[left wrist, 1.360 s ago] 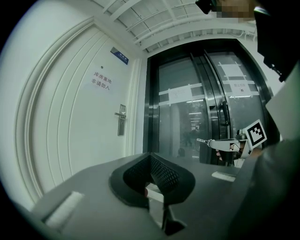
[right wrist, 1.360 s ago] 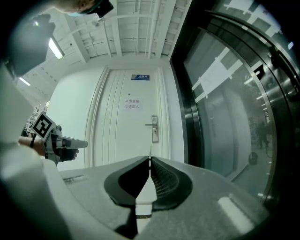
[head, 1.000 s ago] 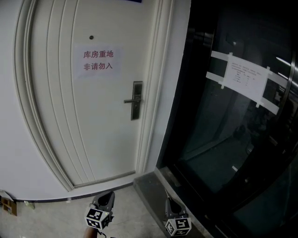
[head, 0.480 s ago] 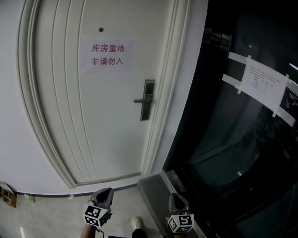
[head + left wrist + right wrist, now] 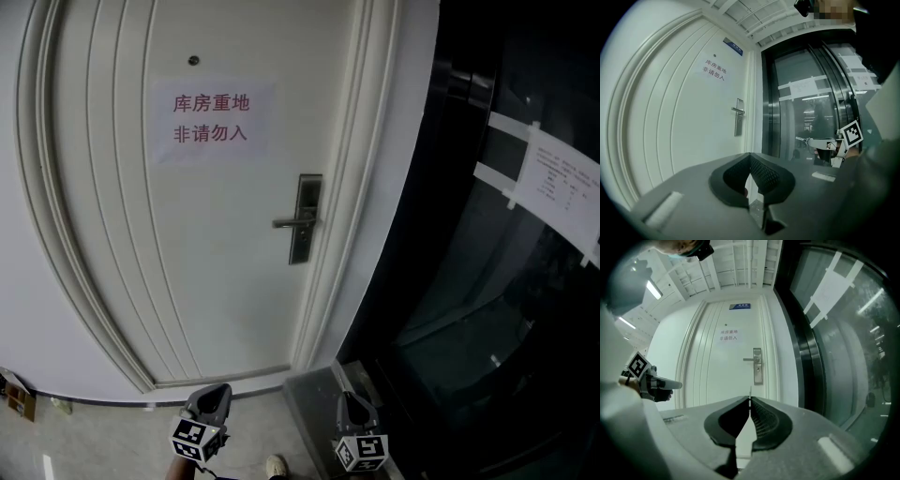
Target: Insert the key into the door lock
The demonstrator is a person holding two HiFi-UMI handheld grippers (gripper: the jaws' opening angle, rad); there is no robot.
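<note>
A white door (image 5: 187, 244) stands ahead with a steel lock plate and lever handle (image 5: 303, 220) at its right edge. The right gripper view shows the lock (image 5: 757, 365) straight ahead, its keyhole under the handle. My right gripper (image 5: 750, 397) is shut on the key (image 5: 750, 391), a thin blade seen edge-on past the jaw tips. It is level and well short of the door. My left gripper (image 5: 749, 155) is shut with nothing in it and sees the lock (image 5: 738, 123) to its left. In the head view the left gripper (image 5: 217, 390) and right gripper (image 5: 345, 399) sit low.
A paper sign with red characters (image 5: 211, 119) is stuck on the door. A dark glass wall (image 5: 487, 309) with a taped sheet (image 5: 562, 192) fills the right side. A grey sill (image 5: 314, 394) lies at its foot. A shoe (image 5: 275, 466) shows below.
Both grippers have moved toward the door. The door and lock now look larger, and the lock has shifted right in the head view. The jaws stayed shut.
</note>
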